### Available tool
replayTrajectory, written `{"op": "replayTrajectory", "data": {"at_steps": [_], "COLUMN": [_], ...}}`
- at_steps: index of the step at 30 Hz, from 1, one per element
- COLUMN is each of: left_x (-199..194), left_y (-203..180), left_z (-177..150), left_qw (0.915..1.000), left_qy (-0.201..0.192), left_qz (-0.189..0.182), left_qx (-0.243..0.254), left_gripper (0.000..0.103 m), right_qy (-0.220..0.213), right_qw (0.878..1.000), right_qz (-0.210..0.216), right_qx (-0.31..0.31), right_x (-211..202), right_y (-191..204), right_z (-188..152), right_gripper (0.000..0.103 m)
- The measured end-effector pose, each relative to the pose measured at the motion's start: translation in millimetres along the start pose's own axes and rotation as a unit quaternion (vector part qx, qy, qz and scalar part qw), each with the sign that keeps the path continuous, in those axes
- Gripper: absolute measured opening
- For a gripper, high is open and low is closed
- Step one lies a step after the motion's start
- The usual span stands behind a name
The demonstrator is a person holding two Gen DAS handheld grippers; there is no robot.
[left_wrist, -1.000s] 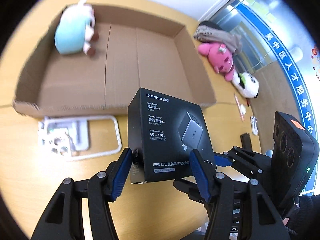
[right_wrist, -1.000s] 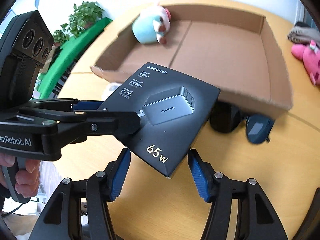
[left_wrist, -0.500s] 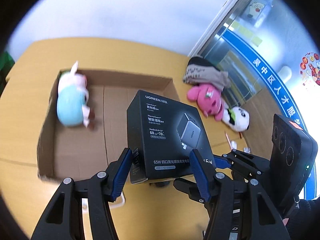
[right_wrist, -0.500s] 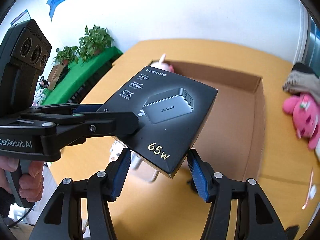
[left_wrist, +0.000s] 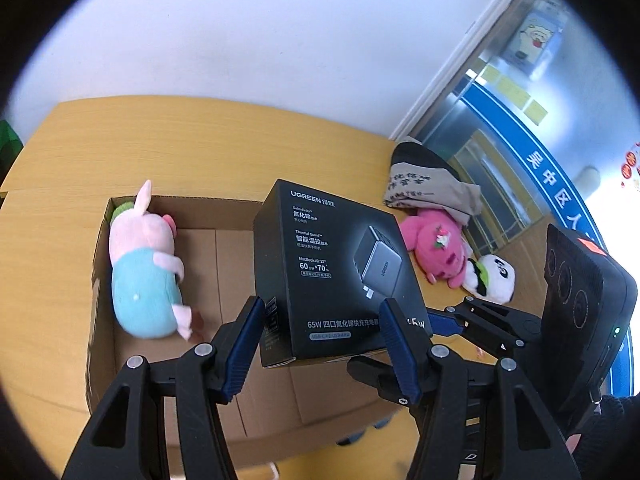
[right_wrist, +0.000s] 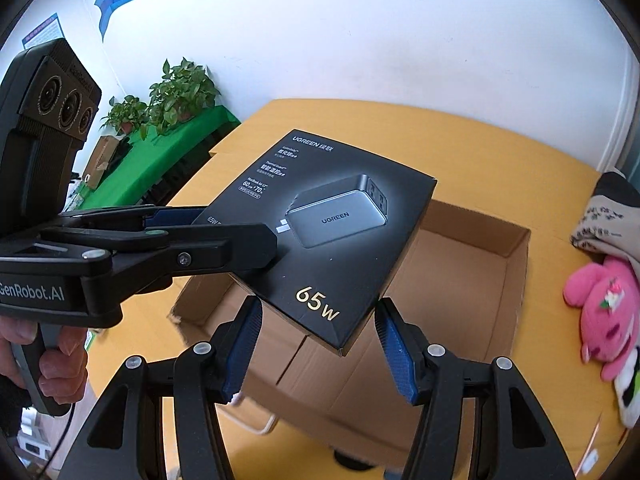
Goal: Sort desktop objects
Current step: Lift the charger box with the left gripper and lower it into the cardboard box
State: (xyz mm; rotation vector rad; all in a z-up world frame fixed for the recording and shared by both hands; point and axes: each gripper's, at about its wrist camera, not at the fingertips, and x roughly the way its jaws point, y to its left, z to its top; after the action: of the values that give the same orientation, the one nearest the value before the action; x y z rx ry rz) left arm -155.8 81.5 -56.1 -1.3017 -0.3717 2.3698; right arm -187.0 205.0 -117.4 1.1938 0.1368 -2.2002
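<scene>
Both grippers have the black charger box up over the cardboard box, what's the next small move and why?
Probably lower the charger box into the bare part of the cardboard box, beside the plush pig. Left gripper and right gripper both clamp it, it hangs above the open floor, and nothing blocks that spot.

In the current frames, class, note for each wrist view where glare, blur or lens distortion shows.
Left wrist view: fisheye bends the table edge; bright glare at the glass doorway; charger box print sharp. Right wrist view: black corner vignette; sheen on the charger box.
</scene>
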Motion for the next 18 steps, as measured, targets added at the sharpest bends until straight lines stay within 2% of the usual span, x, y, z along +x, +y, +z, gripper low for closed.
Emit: {"op": "replayTrajectory", "data": {"at_steps": [5, 18], "left_x": [28, 89], "left_y": [20, 67], "left_z": [12, 17], "left_qw": [0.9998, 0.9978], "left_qy": [0.017, 0.057], "left_qz": [-0.003, -0.015], "left_qx": [-0.009, -0.032], "left_gripper": [0.058, 0.058], "right_qy": [0.019, 0.073], "right_qw": [1.000, 0.997], "right_qz": [0.002, 0.003], "right_qx": [0.004, 0.014], "right_x": [34, 109], "right_y": [-17, -53], "right_z": [15, 20], "right_gripper": [0.063, 0.063]}}
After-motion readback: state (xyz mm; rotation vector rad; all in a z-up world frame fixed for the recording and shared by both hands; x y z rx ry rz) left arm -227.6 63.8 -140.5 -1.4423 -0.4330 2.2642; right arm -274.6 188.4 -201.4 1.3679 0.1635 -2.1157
